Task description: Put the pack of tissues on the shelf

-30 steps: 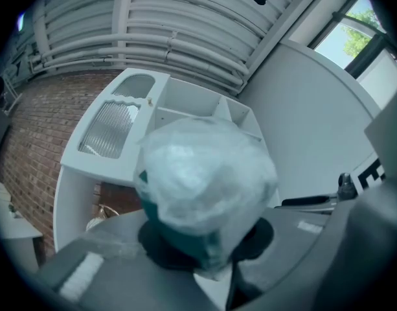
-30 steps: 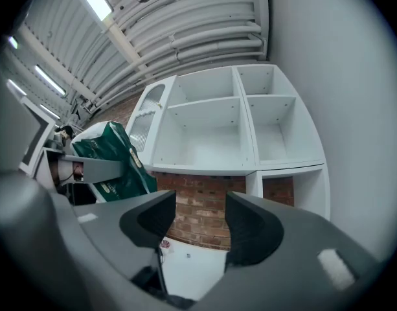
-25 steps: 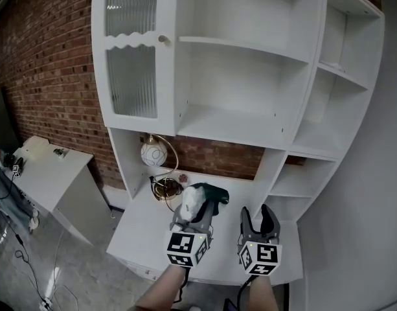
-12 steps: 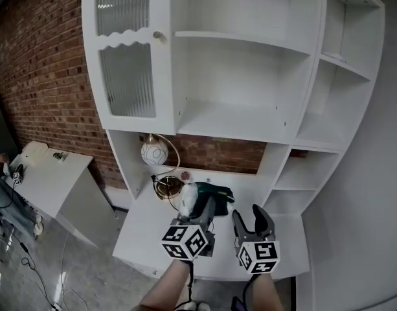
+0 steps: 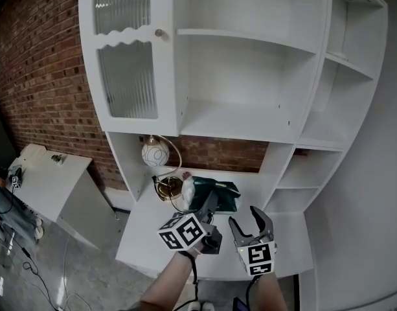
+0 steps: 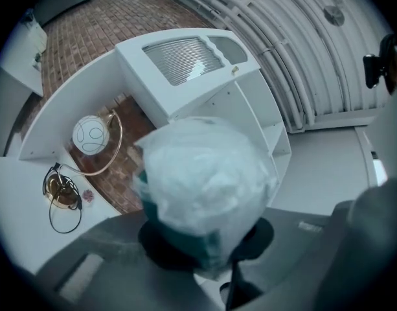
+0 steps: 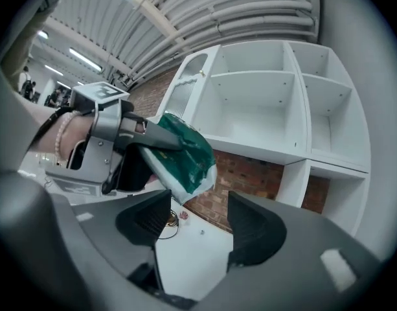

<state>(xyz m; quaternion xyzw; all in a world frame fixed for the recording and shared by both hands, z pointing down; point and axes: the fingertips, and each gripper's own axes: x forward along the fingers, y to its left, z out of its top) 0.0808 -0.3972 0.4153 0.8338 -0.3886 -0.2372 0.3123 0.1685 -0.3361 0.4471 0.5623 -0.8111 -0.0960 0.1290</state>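
The tall white shelf unit (image 5: 250,70) fills the wall ahead, its open compartments bare, with a ribbed-glass door (image 5: 127,76) at the upper left. Below them its white table (image 5: 153,238) carries a globe lamp (image 5: 153,153) at the far left. The pack of tissues (image 5: 217,192), green with a pale, clear-wrapped end, is held just above that table near the middle. The left tool (image 5: 206,207) has it, jaws closed partway on its near end. The right tool (image 5: 251,220) hovers just to the right; its jaws have just been opening and stand wide with nothing between them. I'd say the lift to a shelf is the step in hand. It would go best with the soft pack held firmly but not crushed, raised clear of the shelf's front lip and set flat well back from the edge. The empty tool should stay out of the way. The pack's print is too blurred to read, and I see no other writing.
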